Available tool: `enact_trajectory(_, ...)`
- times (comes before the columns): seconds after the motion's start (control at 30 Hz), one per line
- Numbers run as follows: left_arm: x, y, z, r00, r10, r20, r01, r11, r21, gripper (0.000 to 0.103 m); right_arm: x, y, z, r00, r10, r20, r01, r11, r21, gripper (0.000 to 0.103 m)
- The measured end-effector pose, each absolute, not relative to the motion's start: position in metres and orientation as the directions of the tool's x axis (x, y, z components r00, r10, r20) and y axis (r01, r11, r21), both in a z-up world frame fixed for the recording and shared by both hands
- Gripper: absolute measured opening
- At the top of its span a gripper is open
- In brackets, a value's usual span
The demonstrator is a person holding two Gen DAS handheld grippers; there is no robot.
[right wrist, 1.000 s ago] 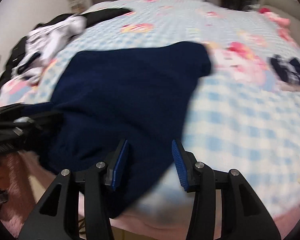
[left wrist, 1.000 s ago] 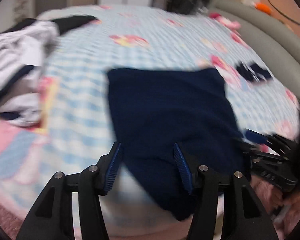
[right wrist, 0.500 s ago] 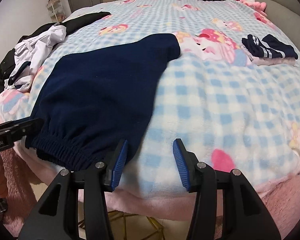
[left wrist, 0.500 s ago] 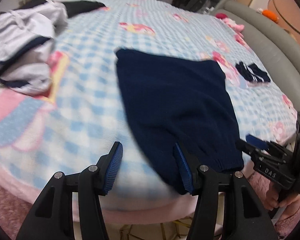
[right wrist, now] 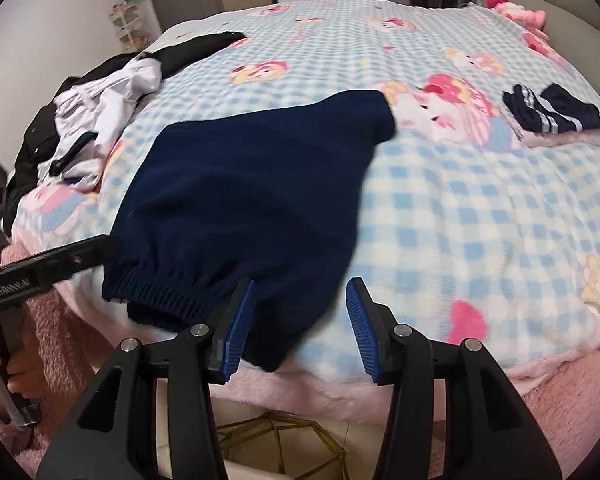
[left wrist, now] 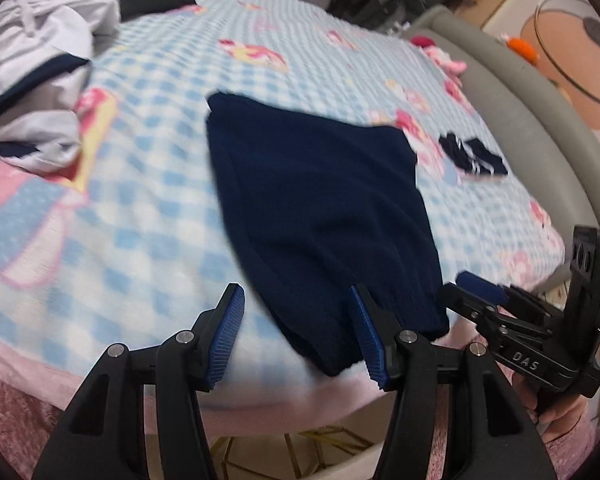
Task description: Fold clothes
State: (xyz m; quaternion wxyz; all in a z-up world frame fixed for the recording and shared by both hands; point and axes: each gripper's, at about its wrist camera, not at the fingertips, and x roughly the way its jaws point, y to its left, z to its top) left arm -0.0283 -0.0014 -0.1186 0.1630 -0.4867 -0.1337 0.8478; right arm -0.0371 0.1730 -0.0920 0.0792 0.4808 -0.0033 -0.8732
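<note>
Soft indoor light, motion blur, fisheye warping

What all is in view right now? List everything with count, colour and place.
trousers: one, navy, flat on the blanket, ribbed waistband hanging over the near edge
blanket: one, blue-white check with pink cartoon prints, covers the bed
clothes pile: one heap, white and black, far left of bed
socks: folded, navy with white stripes, far right
headboard: one, grey, right side
left gripper: black with blue pads, open, at the waistband's left end
right gripper: same, open, at its right end
</note>
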Motion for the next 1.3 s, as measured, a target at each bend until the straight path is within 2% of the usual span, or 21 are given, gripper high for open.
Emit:
enact_trajectory(0.07, -0.027, 0.002, -0.122, -0.470, 0.351, -0.810, -0.138, -0.936, -0.325, 0.058, -0.039, 0.172, -0.102, -0.498, -0.115, -0.860, 0.132, -0.990, 0.055, 0.048)
enact_trajectory(0.13, -0.027, -0.004, -0.121, -0.482, 0.338, -0.808, -0.108, -0.938, -0.328, 0.058, -0.039, 0.178, -0.108, -0.486, -0.097, -0.869, 0.109, -0.993, 0.050, 0.049)
enact_trajectory(0.27, -0.023, -0.020, -0.121, -0.481, 0.439, -0.759, -0.075, -0.883, -0.464, 0.056, -0.034, 0.197, -0.106, -0.500, -0.070, -0.863, 0.041, -0.997, 0.057, 0.049)
enact_trajectory(0.43, -0.025, -0.010, -0.133, -0.388, 0.631, -0.671, -0.124, -0.758, -0.641, 0.056, -0.028, 0.203, -0.105, -0.472, -0.329, -0.818, 0.125, -0.943, 0.307, 0.049)
enact_trajectory(0.57, -0.029, 0.003, -0.147, -0.340, 0.623, -0.705, -0.116, -0.771, -0.626, 0.054, -0.031, 0.191, -0.119, -0.418, -0.353, -0.837, 0.159, -0.936, 0.315, 0.049)
enact_trajectory(0.67, -0.026, 0.002, -0.146, -0.340, 0.655, -0.675, -0.137, -0.744, -0.654, 0.054, -0.033, 0.188, -0.126, -0.391, -0.374, -0.841, 0.170, -0.927, 0.333, 0.048)
enact_trajectory(0.7, -0.024, 0.001, -0.146, -0.344, 0.663, -0.665, -0.144, -0.737, -0.661, 0.054, -0.032, 0.188, -0.125, -0.386, -0.386, -0.838, 0.184, -0.922, 0.341, 0.040)
enact_trajectory(0.8, -0.019, -0.005, -0.147, -0.368, 0.677, -0.638, -0.148, -0.720, -0.678, 0.050, -0.029, 0.185, -0.121, -0.384, -0.411, -0.827, 0.230, -0.910, 0.345, 0.040)
enact_trajectory(0.87, -0.020, -0.007, -0.154, -0.355, 0.675, -0.647, -0.130, -0.721, -0.680, 0.053, -0.029, 0.184, -0.121, -0.380, -0.420, -0.824, 0.243, -0.905, 0.349, 0.042)
enact_trajectory(0.93, -0.023, -0.003, -0.157, -0.345, 0.672, -0.656, -0.130, -0.726, -0.675, 0.053, -0.032, 0.184, -0.130, -0.360, -0.426, -0.830, 0.226, -0.903, 0.366, 0.051)
enact_trajectory(1.0, -0.026, 0.002, -0.157, -0.342, 0.670, -0.659, -0.145, -0.730, -0.668, 0.051, -0.036, 0.185, -0.138, -0.340, -0.433, -0.835, 0.208, -0.900, 0.382, 0.051)
enact_trajectory(1.03, -0.025, 0.004, -0.154, -0.347, 0.669, -0.657, -0.159, -0.732, -0.662, 0.051, -0.035, 0.183, -0.136, -0.345, -0.432, -0.833, 0.214, -0.900, 0.378, 0.049)
enact_trajectory(1.07, -0.023, 0.005, -0.150, -0.354, 0.670, -0.652, -0.171, -0.732, -0.659, 0.050, -0.033, 0.181, -0.132, -0.358, -0.430, -0.829, 0.228, -0.901, 0.369, 0.040)
enact_trajectory(1.2, -0.017, -0.001, -0.133, -0.388, 0.680, -0.622, -0.197, -0.721, -0.665, 0.046, -0.024, 0.179, -0.113, -0.409, -0.427, -0.807, 0.260, -0.902, 0.345, 0.033)
enact_trajectory(1.3, -0.020, -0.009, -0.127, -0.389, 0.709, -0.589, -0.187, -0.686, -0.703, 0.046, -0.021, 0.182, -0.100, -0.440, -0.459, -0.772, 0.269, -0.887, 0.374, 0.033)
